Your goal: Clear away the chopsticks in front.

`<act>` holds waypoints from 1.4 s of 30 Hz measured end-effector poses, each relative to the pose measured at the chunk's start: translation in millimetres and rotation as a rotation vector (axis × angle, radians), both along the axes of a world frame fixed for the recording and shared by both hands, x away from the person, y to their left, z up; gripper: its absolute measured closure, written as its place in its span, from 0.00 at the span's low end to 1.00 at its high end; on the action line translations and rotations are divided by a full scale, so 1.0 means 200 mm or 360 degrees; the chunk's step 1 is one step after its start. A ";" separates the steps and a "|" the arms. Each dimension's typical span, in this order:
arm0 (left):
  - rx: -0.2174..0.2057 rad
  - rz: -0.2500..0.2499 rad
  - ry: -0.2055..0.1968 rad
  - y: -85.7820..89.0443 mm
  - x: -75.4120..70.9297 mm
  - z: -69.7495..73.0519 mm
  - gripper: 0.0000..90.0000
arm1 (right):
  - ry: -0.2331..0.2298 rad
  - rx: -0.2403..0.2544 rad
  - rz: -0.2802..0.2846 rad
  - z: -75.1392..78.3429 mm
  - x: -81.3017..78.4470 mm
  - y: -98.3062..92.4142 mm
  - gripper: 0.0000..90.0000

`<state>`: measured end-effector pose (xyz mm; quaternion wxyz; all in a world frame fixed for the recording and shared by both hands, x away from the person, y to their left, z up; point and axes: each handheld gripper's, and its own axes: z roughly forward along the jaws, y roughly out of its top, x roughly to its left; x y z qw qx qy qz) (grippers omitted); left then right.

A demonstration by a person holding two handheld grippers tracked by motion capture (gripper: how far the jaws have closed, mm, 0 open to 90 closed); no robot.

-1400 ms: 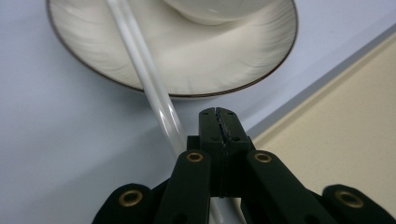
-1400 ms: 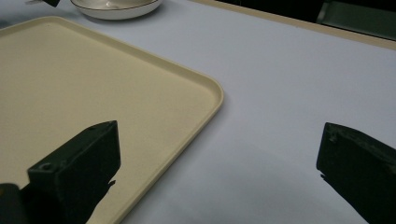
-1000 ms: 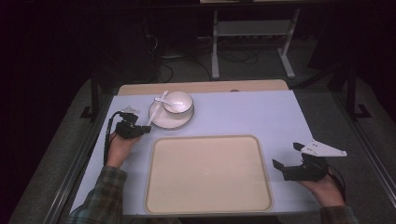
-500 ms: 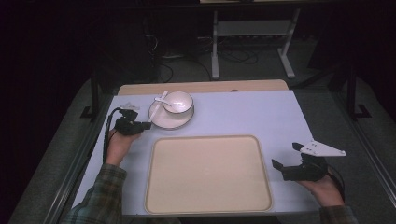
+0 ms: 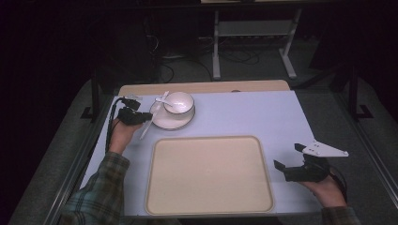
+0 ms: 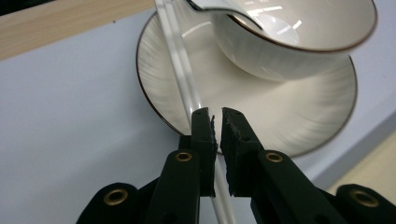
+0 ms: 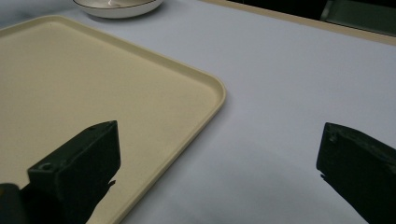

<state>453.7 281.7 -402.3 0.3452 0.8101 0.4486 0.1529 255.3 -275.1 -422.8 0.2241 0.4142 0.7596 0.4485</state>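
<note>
A white bowl (image 5: 184, 101) with a white spoon (image 5: 170, 105) in it stands on a white plate (image 5: 165, 123) at the back left of the mat. A thin white stick (image 5: 144, 131) lies slanted over the plate's left rim. My left gripper (image 5: 149, 117) is at that rim, right over the stick. In the left gripper view the stick (image 6: 180, 60) runs under the left gripper (image 6: 216, 116). Its jaws have just been opening and stand a narrow slit apart, pads not pressing it. My right gripper (image 5: 287, 156) stands wide open and empty right of the tray (image 5: 209, 173).
The beige tray fills the front middle of the pale blue mat (image 5: 263, 117). A wooden table edge (image 5: 206, 87) runs along the back. In the right gripper view the tray's corner (image 7: 205, 88) lies just left of bare mat (image 7: 280, 70). Dark floor and a metal stand lie beyond.
My left hand has moved away from me toward the plate, and its gripper now sits at the plate's left rim. The right hand has kept still.
</note>
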 end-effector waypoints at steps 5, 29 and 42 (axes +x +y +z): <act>-0.0054 0.0017 -0.0003 0.00 0.07 0.00 0.91 | 0.0004 0.0003 -0.0001 0.00 0.00 0.00 0.00; -0.0049 0.0071 0.0055 -0.02 0.17 -0.09 0.90 | 0.0001 0.0015 -0.0011 0.00 -0.01 -0.03 0.00; -0.0029 0.0062 0.0074 -0.06 0.19 -0.14 0.85 | -0.0004 0.0018 -0.0019 0.00 -0.01 -0.03 0.00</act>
